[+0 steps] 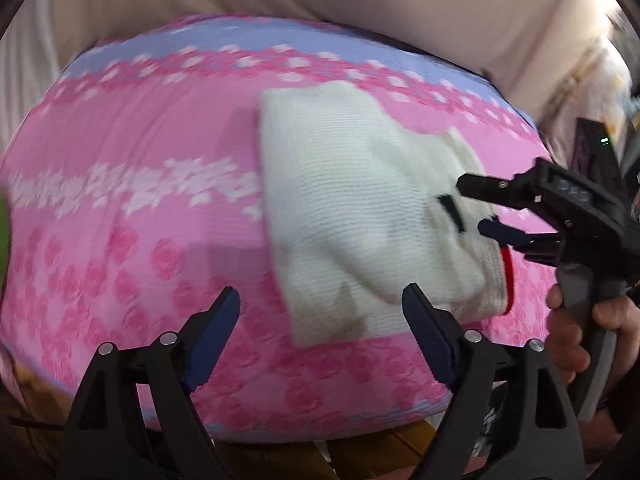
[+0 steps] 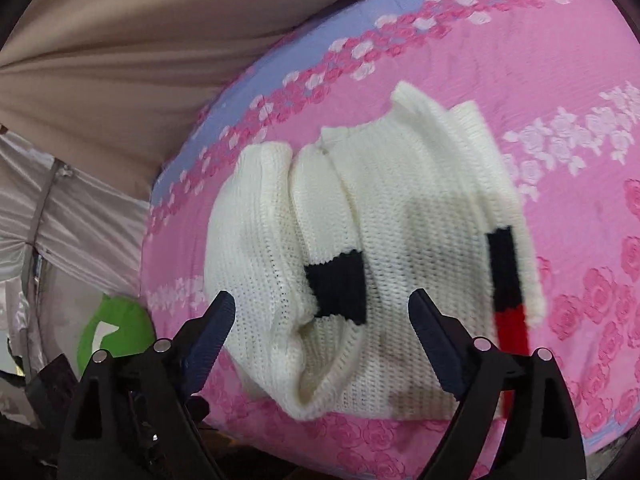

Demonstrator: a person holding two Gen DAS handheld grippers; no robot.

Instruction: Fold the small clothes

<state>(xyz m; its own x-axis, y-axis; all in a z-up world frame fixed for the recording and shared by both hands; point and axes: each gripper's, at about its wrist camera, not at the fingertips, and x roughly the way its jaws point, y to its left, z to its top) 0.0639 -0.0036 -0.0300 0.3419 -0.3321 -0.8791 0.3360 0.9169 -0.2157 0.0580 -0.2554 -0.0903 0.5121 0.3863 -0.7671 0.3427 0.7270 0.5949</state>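
Observation:
A small white knit sweater with black and red patches lies folded on a pink rose-patterned cloth. In the right wrist view the sweater lies bunched in folds, a black patch near its middle. My left gripper is open and empty, just in front of the sweater's near edge. My right gripper is open and empty, hovering over the sweater's near end. It also shows in the left wrist view at the sweater's right edge, jaws apart.
The pink cloth covers a raised padded surface with a lilac border. Beige curtain fabric hangs behind it. A green object sits at the left below the surface. A wooden edge shows under the cloth.

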